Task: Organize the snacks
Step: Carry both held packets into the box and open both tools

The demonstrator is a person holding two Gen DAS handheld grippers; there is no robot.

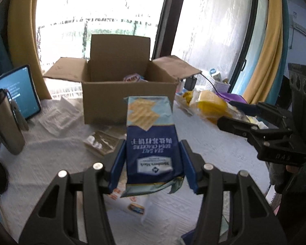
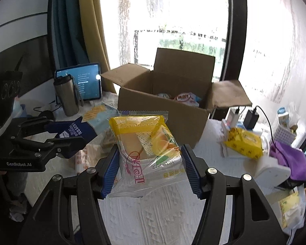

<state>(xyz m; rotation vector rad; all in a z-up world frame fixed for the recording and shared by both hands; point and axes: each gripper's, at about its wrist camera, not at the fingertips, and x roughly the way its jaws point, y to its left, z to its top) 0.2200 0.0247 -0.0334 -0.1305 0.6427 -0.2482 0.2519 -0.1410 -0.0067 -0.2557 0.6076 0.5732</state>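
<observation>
My left gripper point(image 1: 153, 159) is shut on a blue soda cracker packet point(image 1: 151, 134), held above the white tablecloth and pointing at the open cardboard box point(image 1: 128, 100). My right gripper point(image 2: 150, 163) is shut on a yellow and clear cake packet point(image 2: 144, 140), also lifted off the table in front of the box point(image 2: 173, 114). Some snack packets point(image 2: 185, 98) lie inside the box. In the right wrist view the left gripper point(image 2: 51, 140) shows at the left with the cracker packet point(image 2: 77, 130). In the left wrist view the right gripper point(image 1: 240, 118) shows at the right.
A steel tumbler point(image 1: 4, 122) and a lit tablet point(image 1: 18, 89) stand at the left. Loose packets point(image 1: 104, 143) lie on the cloth before the box. A yellow pack point(image 2: 244, 143), purple cloth point(image 2: 289, 159), chargers point(image 2: 251, 118) and a white basket point(image 2: 283, 132) crowd the right side.
</observation>
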